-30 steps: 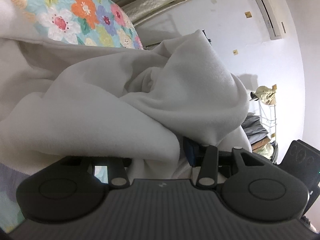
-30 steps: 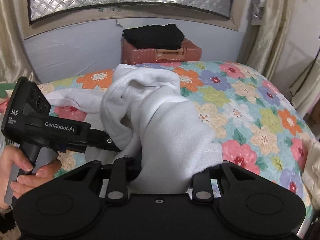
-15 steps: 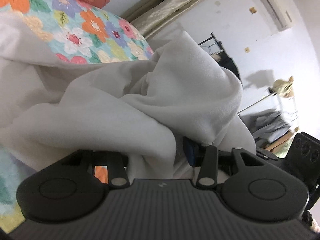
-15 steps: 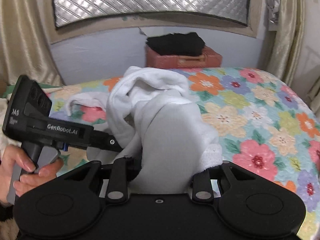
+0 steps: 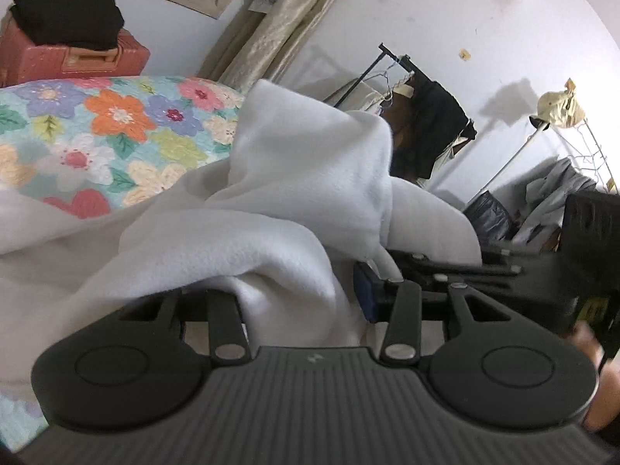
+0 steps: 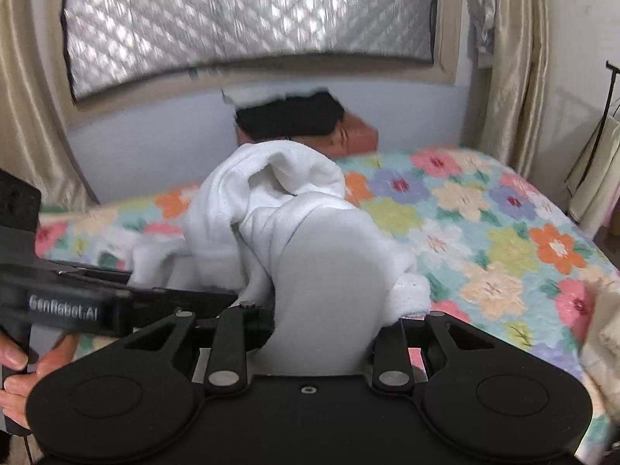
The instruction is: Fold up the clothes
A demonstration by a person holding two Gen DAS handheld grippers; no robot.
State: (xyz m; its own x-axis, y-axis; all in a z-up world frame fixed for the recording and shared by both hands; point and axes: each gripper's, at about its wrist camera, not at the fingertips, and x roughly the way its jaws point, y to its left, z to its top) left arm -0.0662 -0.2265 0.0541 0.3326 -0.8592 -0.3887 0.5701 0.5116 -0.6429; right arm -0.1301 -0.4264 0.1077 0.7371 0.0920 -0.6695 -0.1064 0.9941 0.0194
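While gripping the white garment [image 5: 279, 193] from two sides, holding it up as one crumpled bunch over the near part of the bed [image 5: 116, 131]. Clamping a thick wad of fleece in the left tool [image 5: 298, 302], fingertips buried in cloth, one blue pad [image 5: 364, 290] just showing at the right of the wad. Pinching another fold in the right tool [image 6: 325, 321], cloth filling the whole gap and rising in a hump toward the far wall. Working close together: left tool and the hand [image 6: 23, 368] on its handle sitting just left of the right one, cloth trailing from the bunch down onto the floral quilt at the left.

Judging by the bunch, handling rather than creasing: showing no flat panel, no straight edge, no finished fold. Fitting either gathering the piece to lay it out or shifting it across the bed.

Calling next, probably, for drawing the two grips apart to take out the slack, finding a hem or shoulder line, and lowering the cloth flat on the quilt without dragging the trailing part under itself.
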